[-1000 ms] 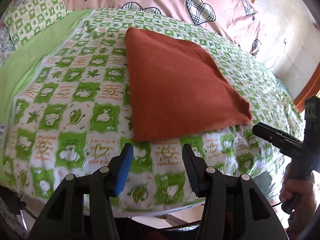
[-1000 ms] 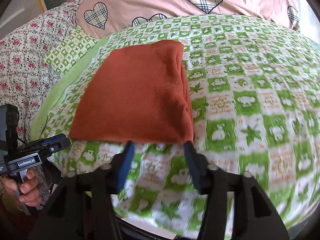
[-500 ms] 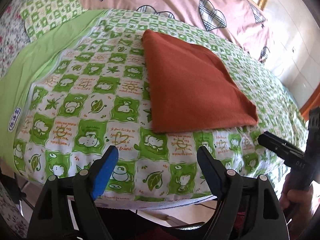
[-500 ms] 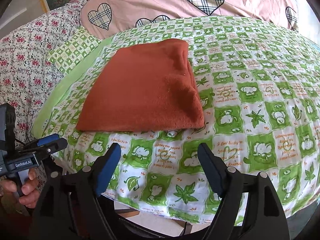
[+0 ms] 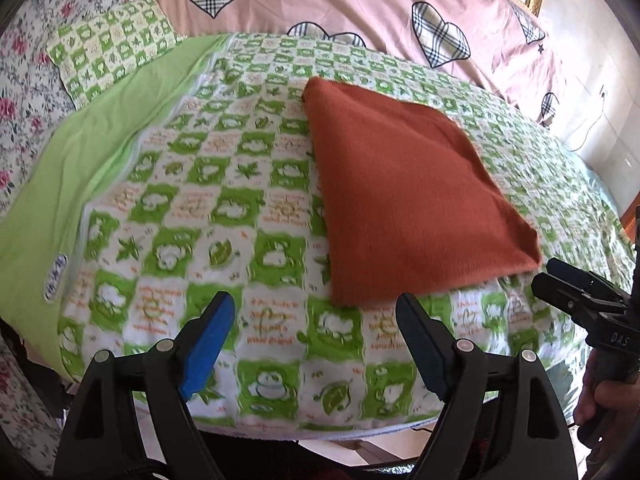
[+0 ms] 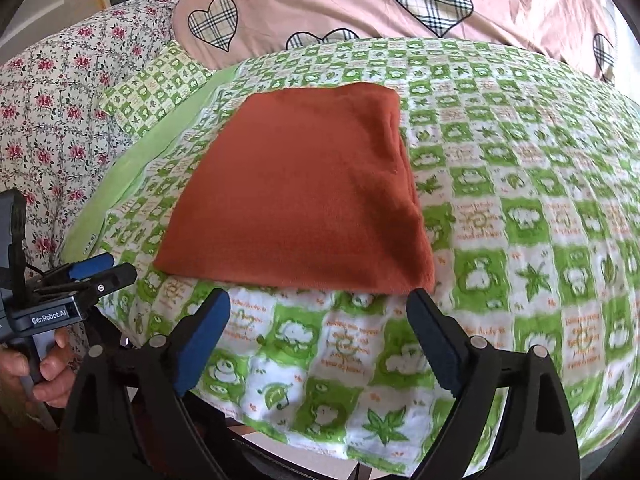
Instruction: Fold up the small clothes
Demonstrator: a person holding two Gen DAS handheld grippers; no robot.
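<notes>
A rust-orange folded garment (image 5: 400,192) lies flat on the green checked bed cover (image 5: 200,220), roughly square, its thicker folded edge toward the right in the right wrist view (image 6: 304,200). My left gripper (image 5: 314,300) hovers just short of the garment's near left corner, open and empty. My right gripper (image 6: 318,296) hangs over the near edge close to the right corner. Its jaws are opening and nothing is between them. Each gripper shows in the other's view: the right gripper (image 5: 580,296) at the far right, the left gripper (image 6: 96,276) at the far left.
A pink quilt with plaid hearts (image 5: 360,0) lies behind the garment, a green checked pillow (image 5: 108,52) at back left, and floral bedding (image 6: 48,120) to the left. The bed's front edge (image 6: 280,428) drops off just under the grippers. A hand (image 6: 44,364) holds the left gripper's handle.
Both grippers' jaws have spread wide and both have drawn back slightly from the garment's near edge. The garment lies where it was.
</notes>
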